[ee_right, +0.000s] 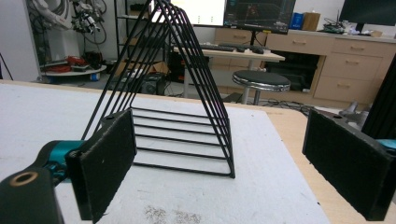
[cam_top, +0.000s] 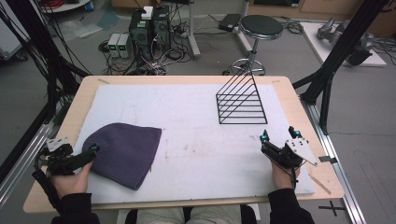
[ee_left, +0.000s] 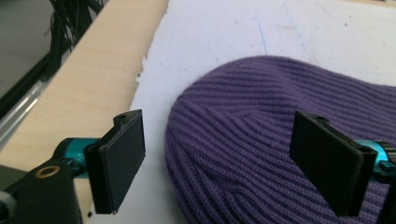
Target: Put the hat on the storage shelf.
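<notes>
Purple beanie (cam_top: 125, 151): ribbed knit cloth. Rack (cam_top: 240, 101): thin black wire. Mat (cam_top: 196, 140): white, rough, scuffed foam.

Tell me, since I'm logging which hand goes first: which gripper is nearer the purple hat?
Left. The left gripper sits open at the hat's rounded end, one jaw over the knit. The right gripper is across the table, open, facing the wire rack.

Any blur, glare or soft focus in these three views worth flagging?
High view: even light, no glare, faint shadows under the wire rack. Left gripper view: purple beanie knit is sharp, the left gripper jaws slightly soft. Right gripper view: rack crisp, monitors bright but readable, the right gripper jaws soft at close range.
</notes>
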`<state>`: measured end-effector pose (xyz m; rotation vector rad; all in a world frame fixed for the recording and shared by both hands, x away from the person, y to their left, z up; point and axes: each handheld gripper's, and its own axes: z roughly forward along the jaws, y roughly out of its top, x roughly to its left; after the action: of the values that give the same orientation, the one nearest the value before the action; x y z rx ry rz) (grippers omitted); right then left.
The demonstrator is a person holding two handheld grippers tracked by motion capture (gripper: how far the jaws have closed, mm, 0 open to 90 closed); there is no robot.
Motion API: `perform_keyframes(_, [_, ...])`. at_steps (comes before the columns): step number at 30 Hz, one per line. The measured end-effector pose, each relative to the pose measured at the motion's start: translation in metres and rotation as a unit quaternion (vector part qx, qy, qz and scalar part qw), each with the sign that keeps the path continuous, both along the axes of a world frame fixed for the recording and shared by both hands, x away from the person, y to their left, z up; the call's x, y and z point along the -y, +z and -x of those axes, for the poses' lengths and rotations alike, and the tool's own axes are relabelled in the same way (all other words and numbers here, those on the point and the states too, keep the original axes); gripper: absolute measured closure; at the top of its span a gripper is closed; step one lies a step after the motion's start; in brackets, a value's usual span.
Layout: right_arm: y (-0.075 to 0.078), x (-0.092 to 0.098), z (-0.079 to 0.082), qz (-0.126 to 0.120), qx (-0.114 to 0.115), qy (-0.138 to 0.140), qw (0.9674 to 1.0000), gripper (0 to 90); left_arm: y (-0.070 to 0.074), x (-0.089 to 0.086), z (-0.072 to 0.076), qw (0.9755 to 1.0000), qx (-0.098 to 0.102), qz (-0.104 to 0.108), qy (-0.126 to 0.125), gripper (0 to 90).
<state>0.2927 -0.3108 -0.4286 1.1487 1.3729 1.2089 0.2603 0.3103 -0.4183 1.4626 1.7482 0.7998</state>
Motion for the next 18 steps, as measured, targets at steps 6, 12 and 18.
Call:
perform_keyframes(6, [0.000, 0.000, 0.000, 0.000, 0.000, 0.000, 1.0000, 9.0, -0.008, -0.002, -0.005, 0.9986, -0.049, 0.005, 0.019, 16.6])
perform_keyframes(12, [0.000, 0.000, 0.000, 0.002, -0.001, 0.000, 1.0000, 9.0, -0.013, 0.000, -0.007, 0.9973, -0.066, 0.024, 0.023, 16.8])
perform_keyframes(18, [0.000, 0.000, 0.000, 0.001, -0.002, -0.001, 1.0000, 9.0, -0.018, -0.001, -0.008, 0.9956, -0.080, 0.043, 0.025, 17.2])
